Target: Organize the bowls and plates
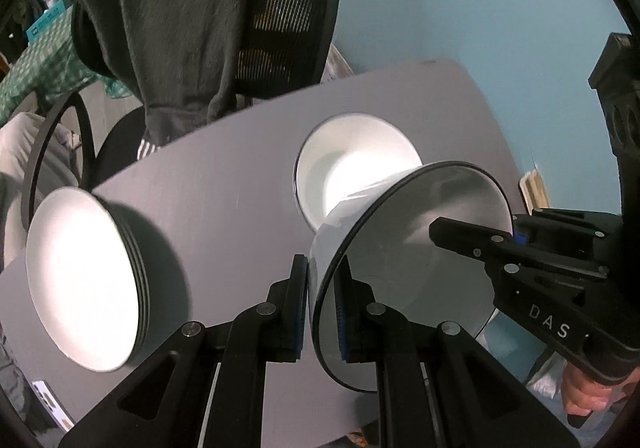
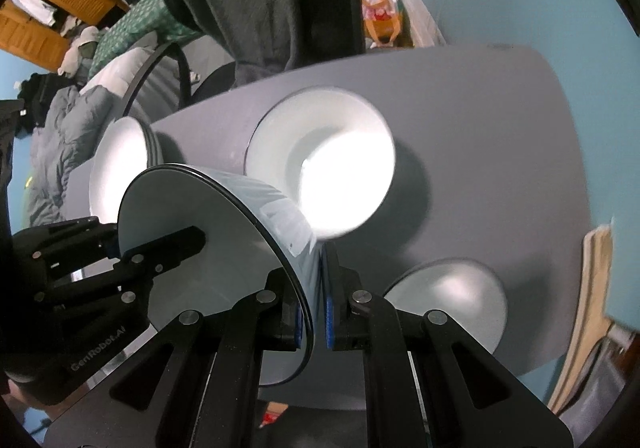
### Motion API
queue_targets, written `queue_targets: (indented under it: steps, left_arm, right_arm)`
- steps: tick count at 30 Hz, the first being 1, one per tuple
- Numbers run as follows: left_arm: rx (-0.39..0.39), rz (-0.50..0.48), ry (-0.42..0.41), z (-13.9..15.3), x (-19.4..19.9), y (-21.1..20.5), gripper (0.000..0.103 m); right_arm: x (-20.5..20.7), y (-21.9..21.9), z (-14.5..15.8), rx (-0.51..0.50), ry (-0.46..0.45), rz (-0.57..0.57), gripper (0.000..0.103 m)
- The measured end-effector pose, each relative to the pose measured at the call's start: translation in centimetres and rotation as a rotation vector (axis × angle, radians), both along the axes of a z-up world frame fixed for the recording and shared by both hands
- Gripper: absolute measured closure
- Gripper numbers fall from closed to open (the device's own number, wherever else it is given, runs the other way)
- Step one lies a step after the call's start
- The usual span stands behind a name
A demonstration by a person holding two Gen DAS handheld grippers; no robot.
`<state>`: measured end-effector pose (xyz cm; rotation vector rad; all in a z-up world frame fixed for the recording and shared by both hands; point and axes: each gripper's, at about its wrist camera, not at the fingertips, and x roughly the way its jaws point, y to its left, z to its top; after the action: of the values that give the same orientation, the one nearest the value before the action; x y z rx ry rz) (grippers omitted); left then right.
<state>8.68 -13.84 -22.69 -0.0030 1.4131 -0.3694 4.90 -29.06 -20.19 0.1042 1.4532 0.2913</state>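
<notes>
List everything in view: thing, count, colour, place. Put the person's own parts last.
held bowl: one, white with dark rim, raised over the table, gripped on opposite rim sides
stack of bowls: one stack, white, table's left end
single bowl: one, white, table middle
near bowl: one, white, table's right side, seen from the right wrist view only
table: one, grey, under the bowls
office chair: one, black mesh, behind the table, dark garment draped over it
left gripper: black, fingers clamping the held bowl's rim
right gripper: black, fingers clamping the opposite rim
</notes>
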Motion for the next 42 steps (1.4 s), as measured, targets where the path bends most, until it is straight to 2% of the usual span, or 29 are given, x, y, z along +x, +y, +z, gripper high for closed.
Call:
queue_targets:
  steps: [15,22,27,35,42]
  left_arm:
    - [0.07,0.009,0.018,-1.9,5.0,-1.7,0.091]
    - [0.097,-0.003,0.036,-3.3,5.3,-2.5,0.091]
    - [0.113,-0.017,0.003,-3.2,5.4,-2.5,0.091]
    - [0.13,0.01,0.062,-4.5,5.4,-2.3,0.091]
    - [0.117,0.024,0.071,-4.7,4.7,-1.9,0.09]
  right_arm:
    - [5.2,-1.7,-1.9,0.006,0.042,0.008,0.095]
    - [5.6,-2.1,-3.2,-0.01,0.074,0.01,0.095]
    - [5.9,-2.3,-3.9,-0.01,0.088,0.01,0.095]
    - [5.8,-1.8,-3.9,-0.042,0.098,0.046,0.092]
    - [5.7,-2.0,-3.7,-0.036,0.102,0.036,0.091]
